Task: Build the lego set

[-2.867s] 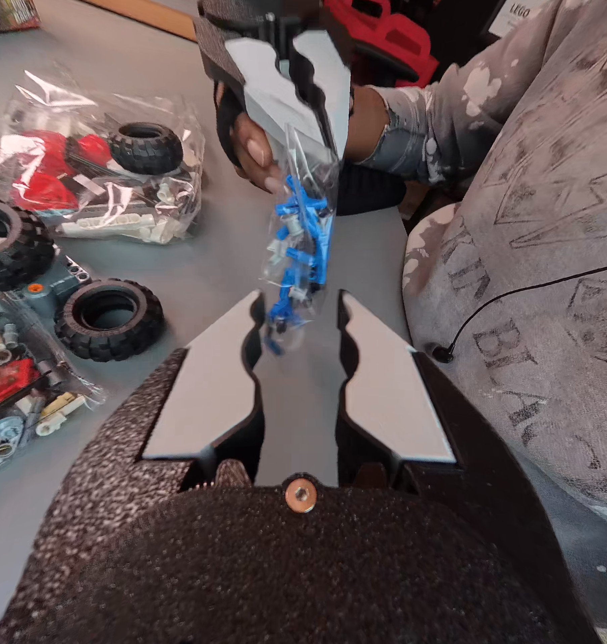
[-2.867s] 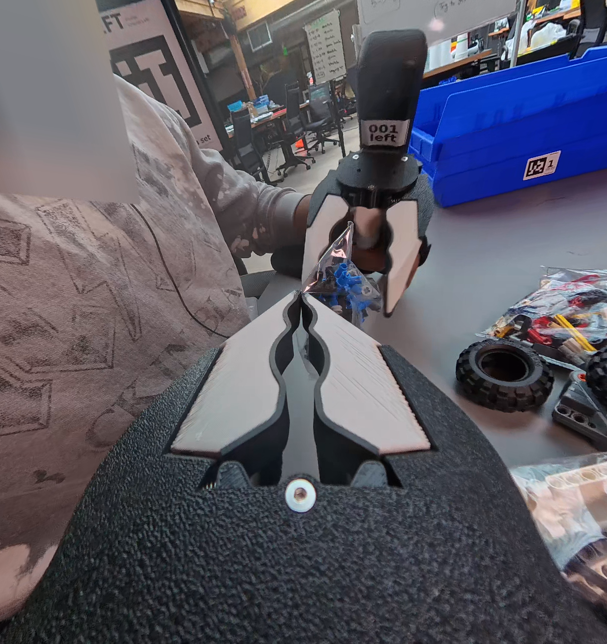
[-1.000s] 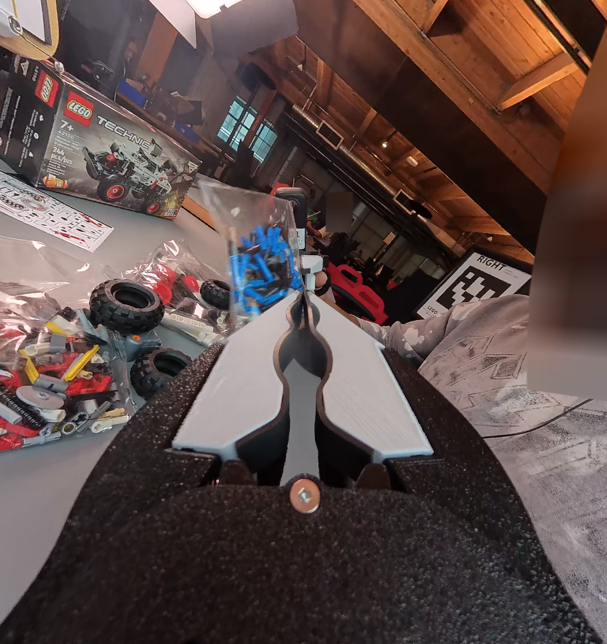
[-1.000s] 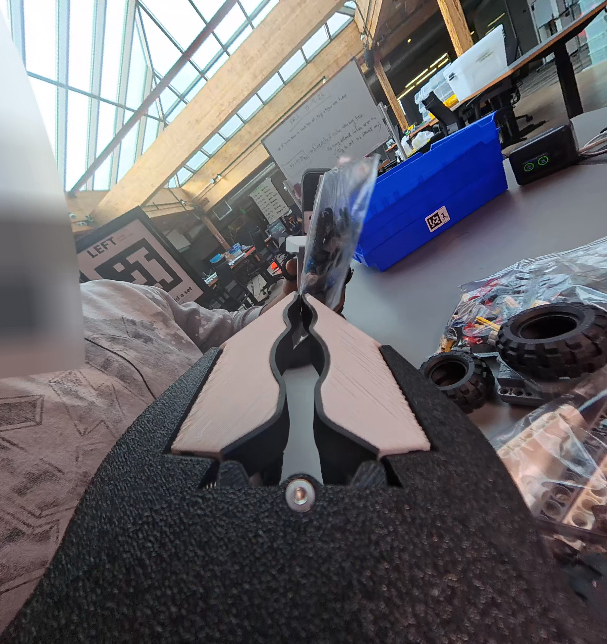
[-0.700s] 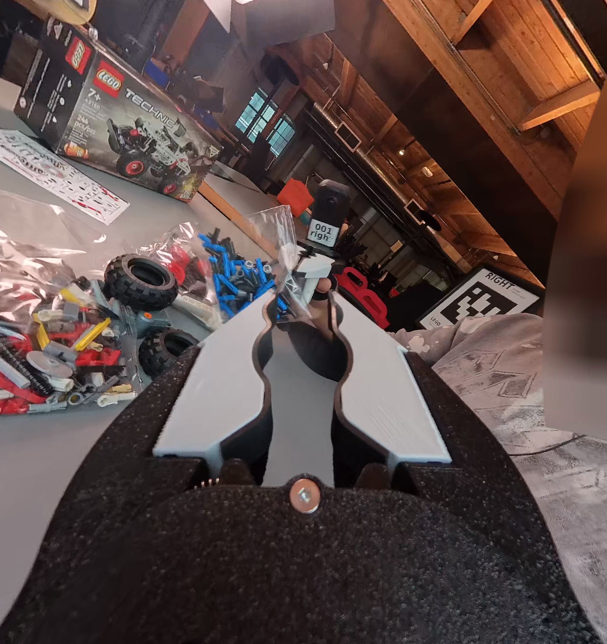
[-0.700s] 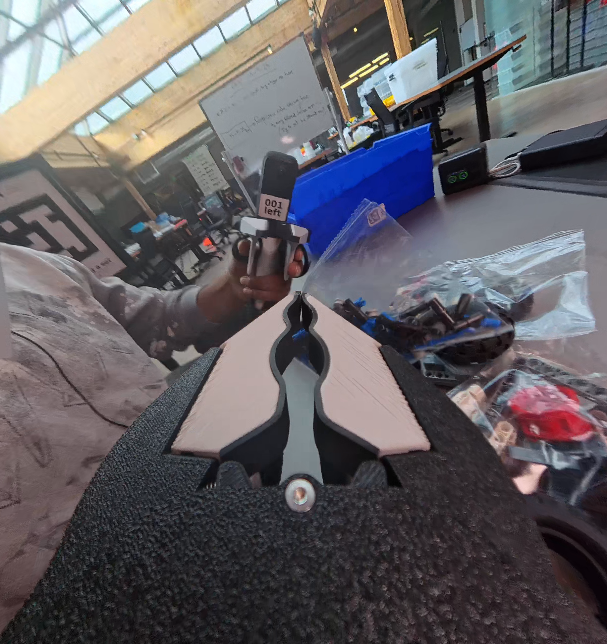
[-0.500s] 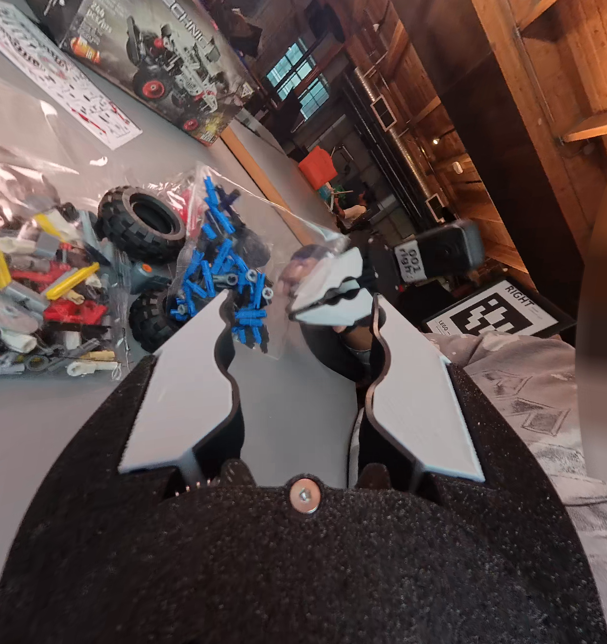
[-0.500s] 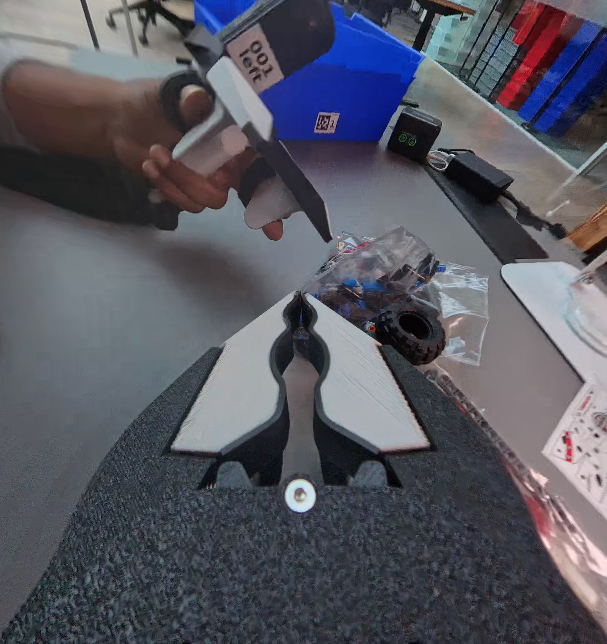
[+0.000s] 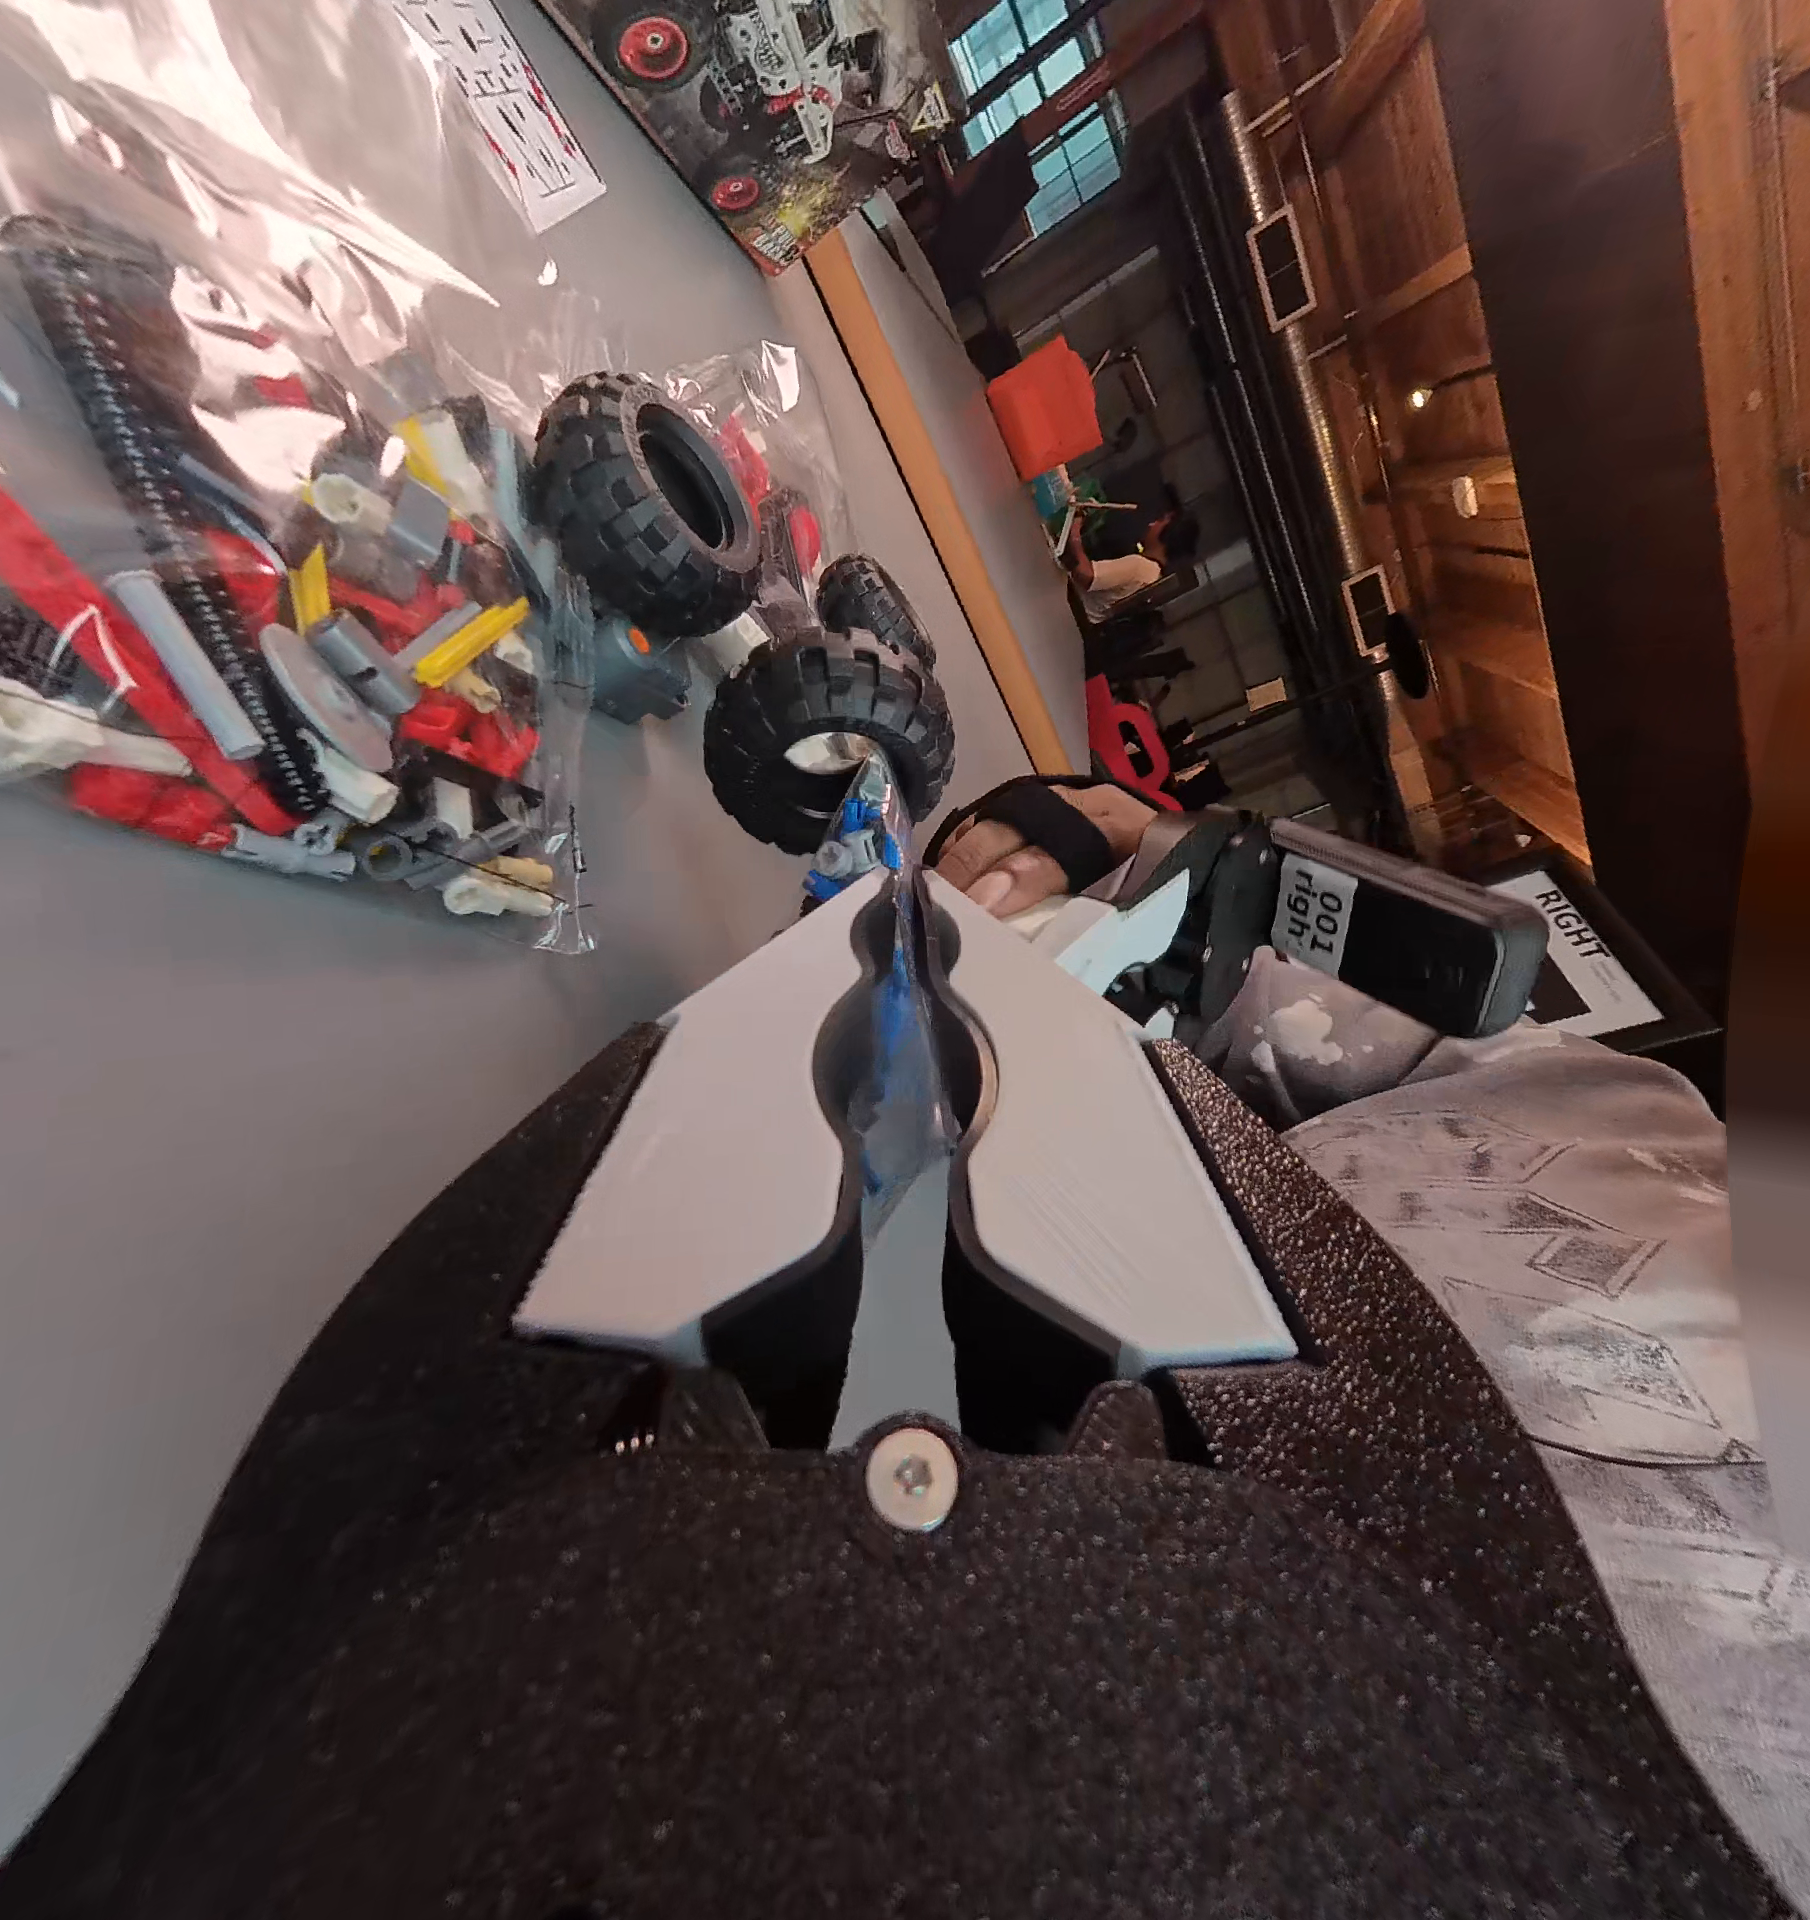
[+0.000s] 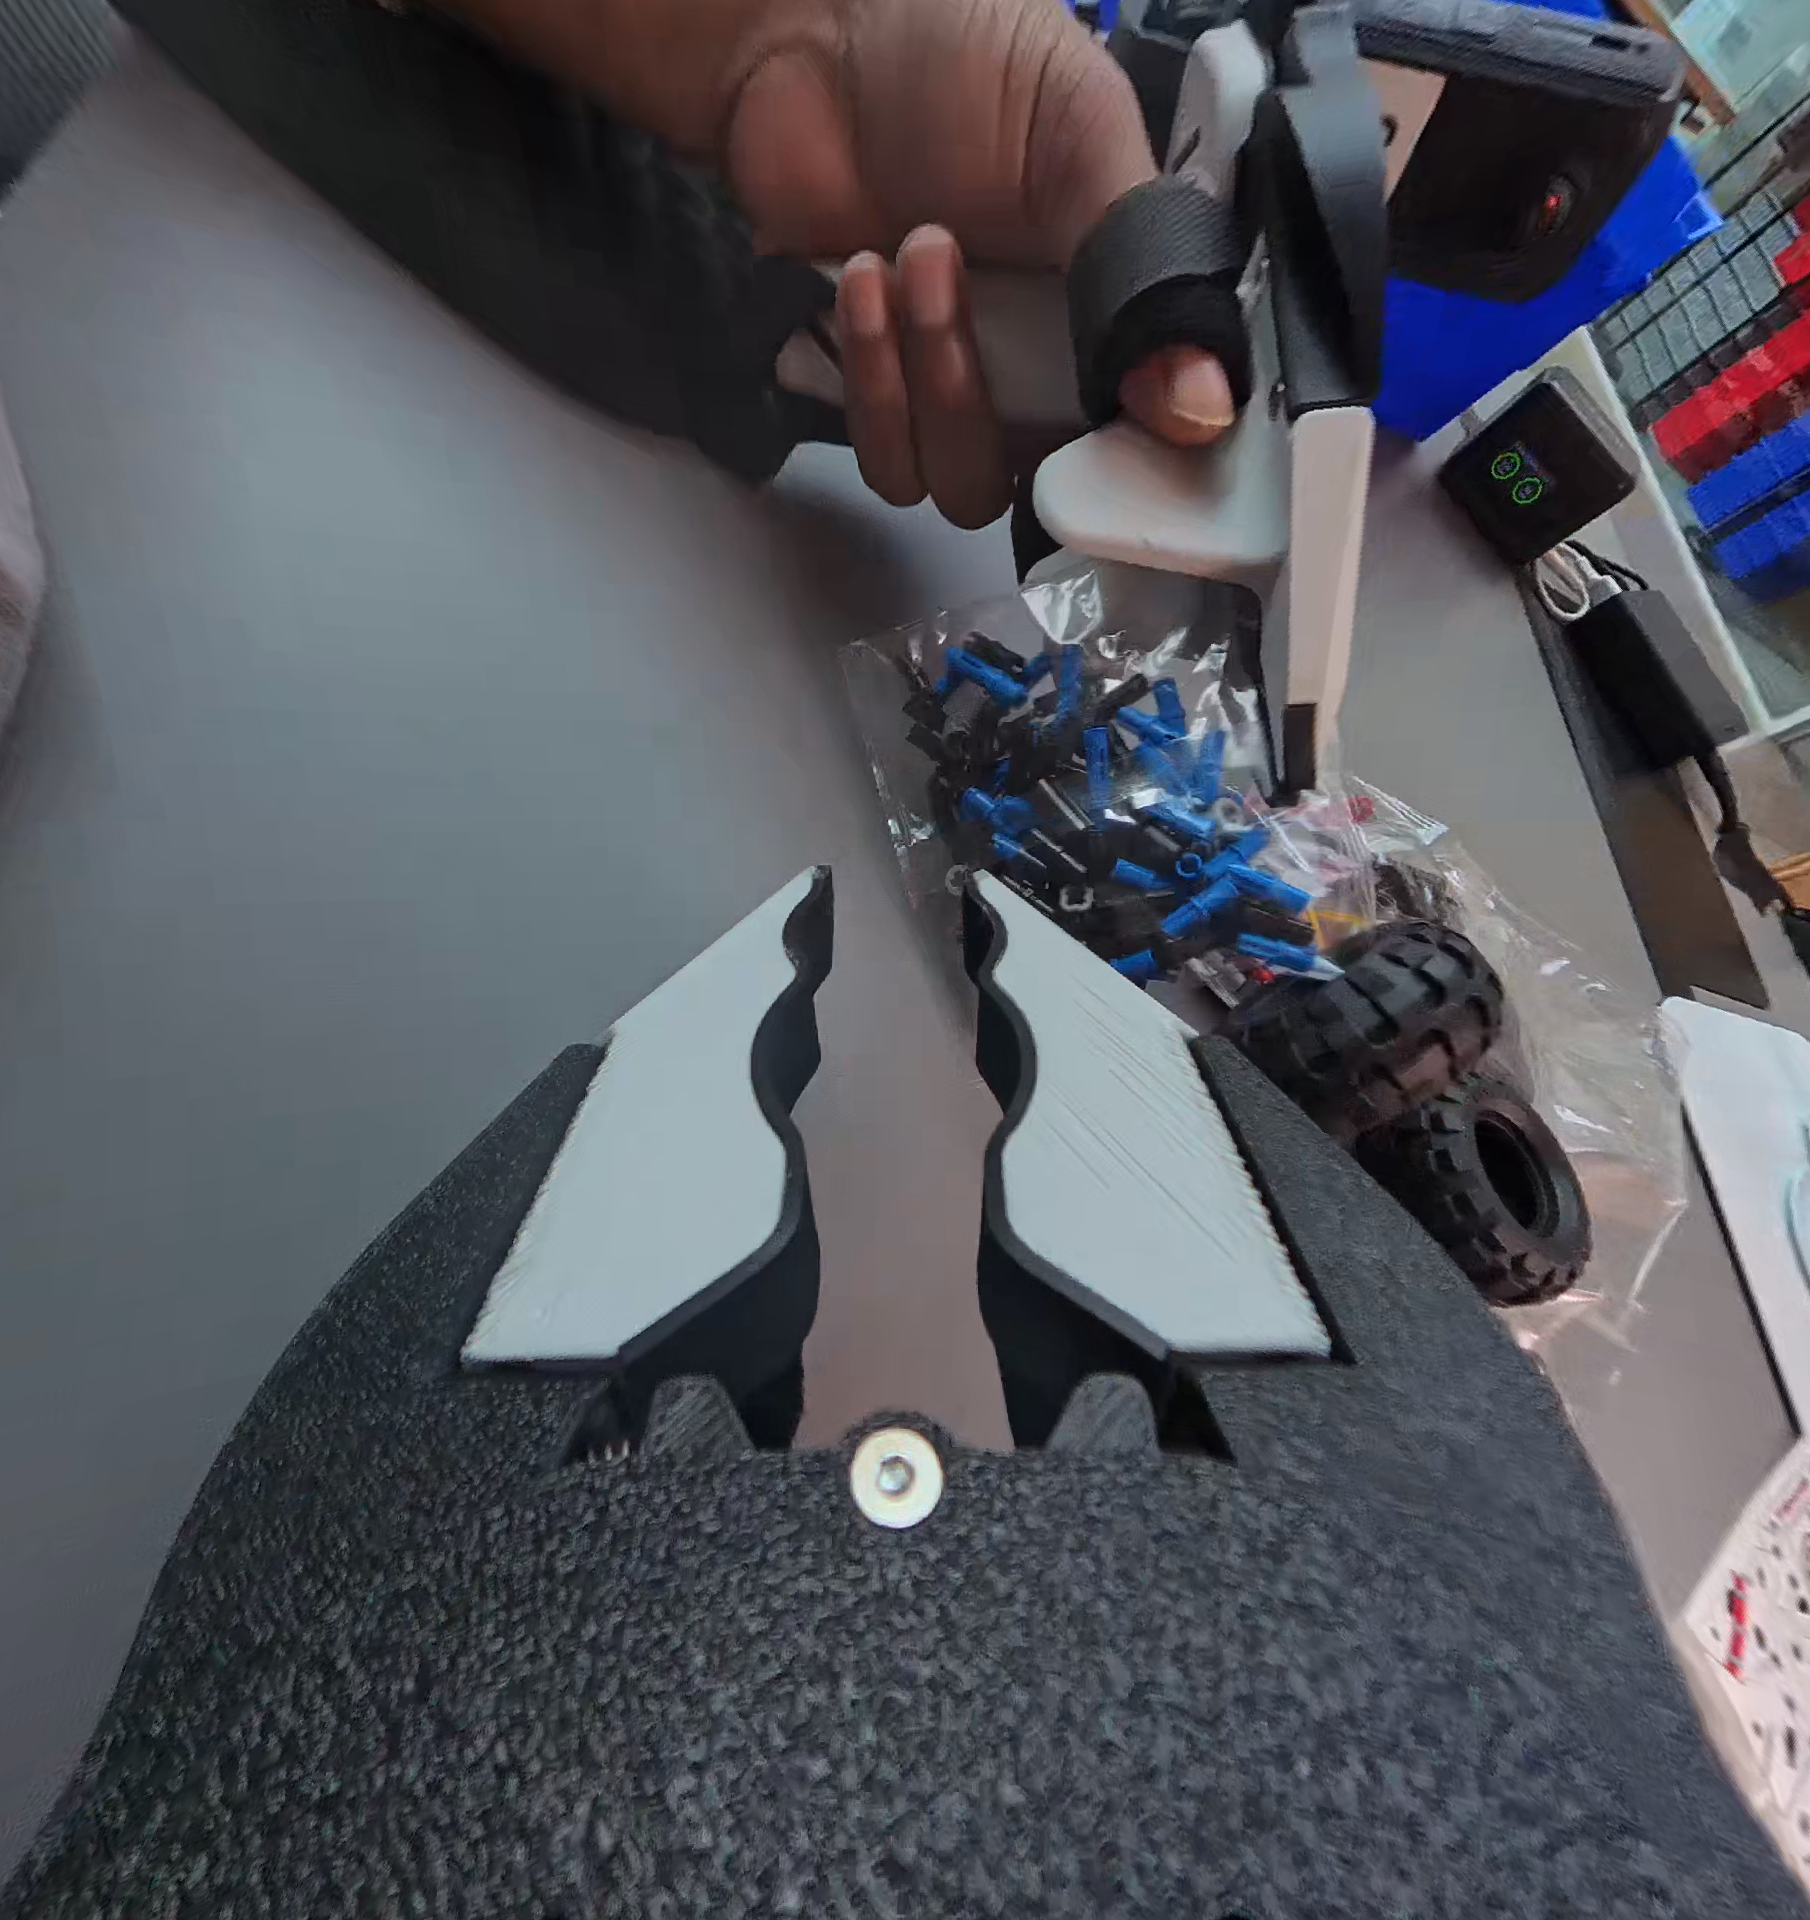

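Observation:
A small clear bag of blue and black pins (image 10: 1088,790) hangs just above the grey table (image 10: 361,727). My left gripper (image 9: 906,878) is shut on this bag (image 9: 885,1039), with the plastic pinched between its pale fingers. In the right wrist view the left gripper (image 10: 1192,561) holds the bag's top edge from above. My right gripper (image 10: 899,888) is open and empty, its tips just short of the bag's lower left corner. It also shows in the left wrist view (image 9: 1129,930), to the right behind the bag.
A large bag of mixed red, grey and yellow parts (image 9: 257,623) lies on the left with black tyres (image 9: 652,509) beside it. The set's box (image 9: 776,125) and a sticker sheet (image 9: 506,135) lie farther back. A black charger (image 10: 1535,468) and blue bin (image 10: 1503,332) stand behind. My hands' fingertips stand some 8 centimetres from each other.
The bag has changed hands: my left gripper has shut on it and my right gripper has opened and let go. Both grippers have tilted down toward the table.

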The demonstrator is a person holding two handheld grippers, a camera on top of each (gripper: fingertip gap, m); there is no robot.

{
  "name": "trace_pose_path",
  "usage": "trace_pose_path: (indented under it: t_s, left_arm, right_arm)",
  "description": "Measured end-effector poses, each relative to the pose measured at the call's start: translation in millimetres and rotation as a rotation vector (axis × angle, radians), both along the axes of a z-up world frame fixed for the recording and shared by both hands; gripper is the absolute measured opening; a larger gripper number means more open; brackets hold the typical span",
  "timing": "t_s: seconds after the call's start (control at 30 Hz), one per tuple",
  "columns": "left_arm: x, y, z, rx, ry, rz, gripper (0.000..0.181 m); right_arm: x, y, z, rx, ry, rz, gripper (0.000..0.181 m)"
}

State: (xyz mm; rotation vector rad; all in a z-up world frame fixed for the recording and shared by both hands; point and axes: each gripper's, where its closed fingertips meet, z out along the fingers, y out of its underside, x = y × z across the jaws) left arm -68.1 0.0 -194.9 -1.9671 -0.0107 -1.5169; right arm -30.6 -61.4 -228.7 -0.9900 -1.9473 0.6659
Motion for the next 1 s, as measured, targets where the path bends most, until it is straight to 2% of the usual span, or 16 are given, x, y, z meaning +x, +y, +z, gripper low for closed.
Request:
trace_pose_path:
  t_s: [0.03,0.13,0.23,0.37,0.47,0.53,0.6,0.67,0.77,0.87,1.0]
  left_arm:
    - [-1,0,1,0.012,0.008,-0.002,0.000]
    - [-2,-1,3,0.032,0.023,-0.003,0.000]
    - [-4,-2,6,0.045,0.013,-0.005,0.000]
    - [-4,-4,11,0.064,0.010,-0.011,0.000]
    - [-2,-7,16,0.090,0.017,-0.034,0.000]
    - [-8,-10,34,0.166,-0.006,-0.037,0.000]
    - [-27,-6,61,0.273,-0.035,0.020,0.000]
    - [-57,8,86,0.358,-0.035,0.138,0.000]
    - [-110,45,101,0.415,0.062,0.361,0.000]
    - [-149,90,76,0.261,0.125,0.472,0.000]
    - [-191,138,9,-0.031,0.061,0.565,0.000]
  right_arm:
    - [2,1,8,-0.052,0.025,0.004,0.025]
    - [8,12,29,-0.166,0.097,-0.016,0.024]
    - [11,28,38,-0.226,0.135,-0.069,0.020]
    - [10,60,48,-0.329,0.201,-0.226,0.022]
    - [11,82,39,-0.350,0.173,-0.342,0.038]
    - [11,86,27,-0.337,0.120,-0.370,0.042]
    - [12,89,22,-0.328,0.098,-0.388,0.042]
    - [13,96,21,-0.322,0.078,-0.413,0.040]
    - [16,106,20,-0.334,0.037,-0.454,0.035]
    - [13,108,15,-0.342,-0.031,-0.466,0.033]
    - [2,113,12,-0.291,-0.104,-0.475,0.028]
